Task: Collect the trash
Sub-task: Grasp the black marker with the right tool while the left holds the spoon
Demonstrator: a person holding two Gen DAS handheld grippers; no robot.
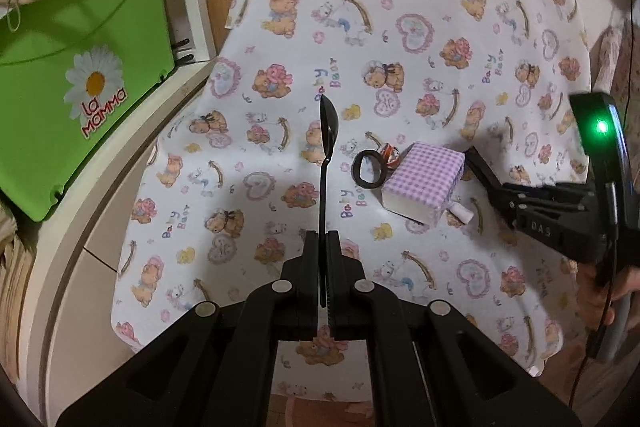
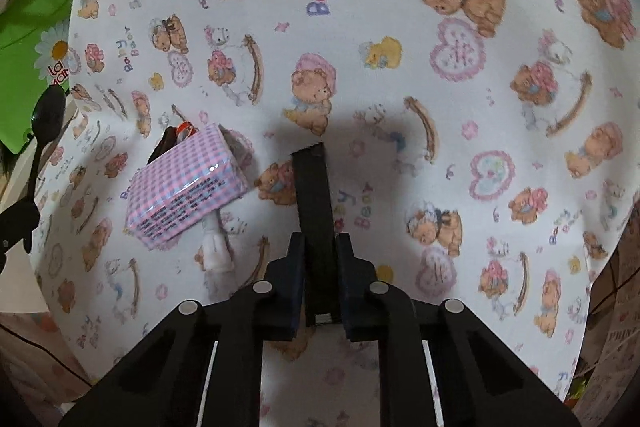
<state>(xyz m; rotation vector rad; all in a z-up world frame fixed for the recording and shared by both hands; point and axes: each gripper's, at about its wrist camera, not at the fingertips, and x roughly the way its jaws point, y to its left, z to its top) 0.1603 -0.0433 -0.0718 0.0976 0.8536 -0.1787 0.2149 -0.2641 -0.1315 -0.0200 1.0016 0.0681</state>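
A person works over a tabletop point(image 1: 400, 27) draped in a white cloth printed with teddy bears, hearts and the words "Baby Bear". The left hand-held gripper point(image 1: 322, 247) is clenched on the handle of a black plastic spoon point(image 1: 327, 131), which stands up and away from the jaws, its bowl at the far end above the cloth. The right hand-held gripper point(image 2: 320, 255) is clenched on a flat black strip point(image 2: 314, 195) that juts forward from between its pads; in the left wrist view it reaches in from the right edge, a green light glowing on its body. On the cloth between the two lie the remaining pieces: a small box wrapped in lilac-and-white gingham point(image 1: 424, 183), a black ring point(image 1: 370, 171) just beside it with a scrap of red and white point(image 1: 388, 153) behind, and a small white tube point(image 1: 460, 213) poking out from under the box. A green plastic bin point(image 1: 72, 87) marked with a daisy and "La Mamma" sits off the tabletop's left edge.
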